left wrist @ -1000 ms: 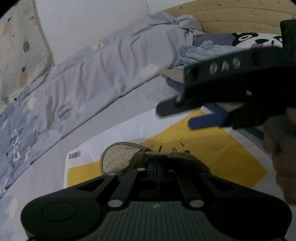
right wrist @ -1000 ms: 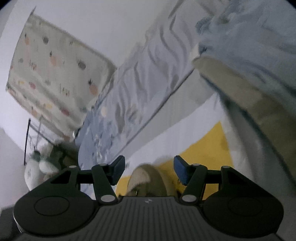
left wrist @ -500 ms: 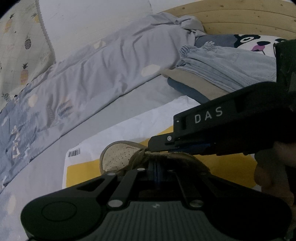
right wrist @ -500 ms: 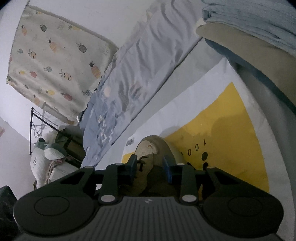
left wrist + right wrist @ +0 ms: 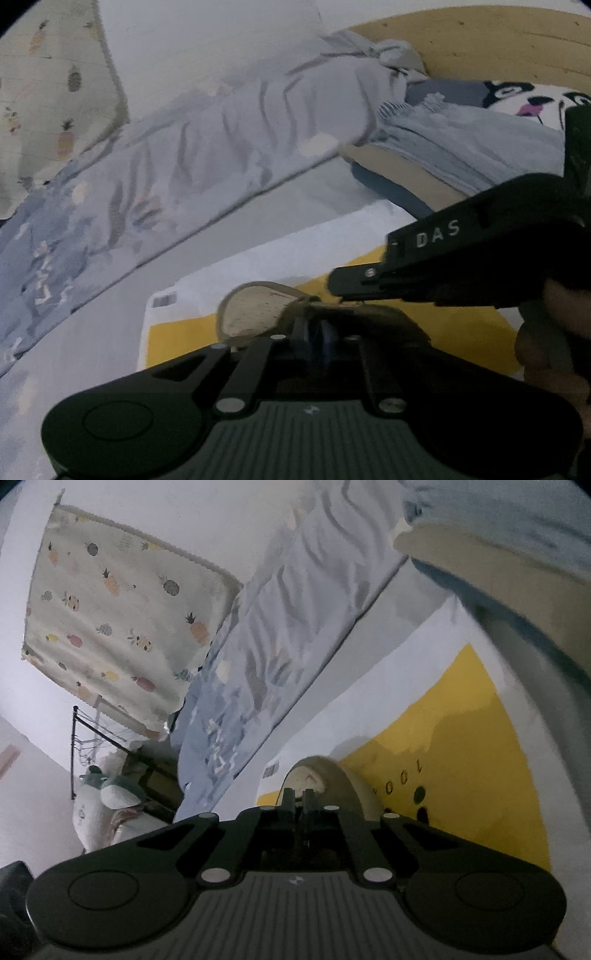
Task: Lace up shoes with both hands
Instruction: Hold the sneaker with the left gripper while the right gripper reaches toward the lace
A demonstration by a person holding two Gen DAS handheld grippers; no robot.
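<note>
A beige shoe (image 5: 255,314) lies on a yellow and white plastic bag (image 5: 461,332) on the bed, with its opening facing away from me. My left gripper (image 5: 316,328) sits low over the shoe's lace area. Its jaws are opening, with a narrow gap between the blue pads, and I cannot tell whether a lace is in it. My right gripper (image 5: 334,284) reaches in from the right, held by a hand (image 5: 554,332), tips together just above the shoe's collar. In the right wrist view the right gripper (image 5: 299,797) is shut over the shoe (image 5: 332,775). Any pinched lace is hidden.
Folded clothes (image 5: 443,155) are stacked behind the bag, near a panda pillow (image 5: 535,99) and a wooden headboard (image 5: 480,44). A rolled grey quilt (image 5: 221,147) runs along the wall. A pineapple curtain (image 5: 110,609) and a plush toy (image 5: 107,805) are off to the left.
The right gripper dropped to the shoe and its jaws went from wide apart to shut. The left gripper stayed in place and its pads parted slightly.
</note>
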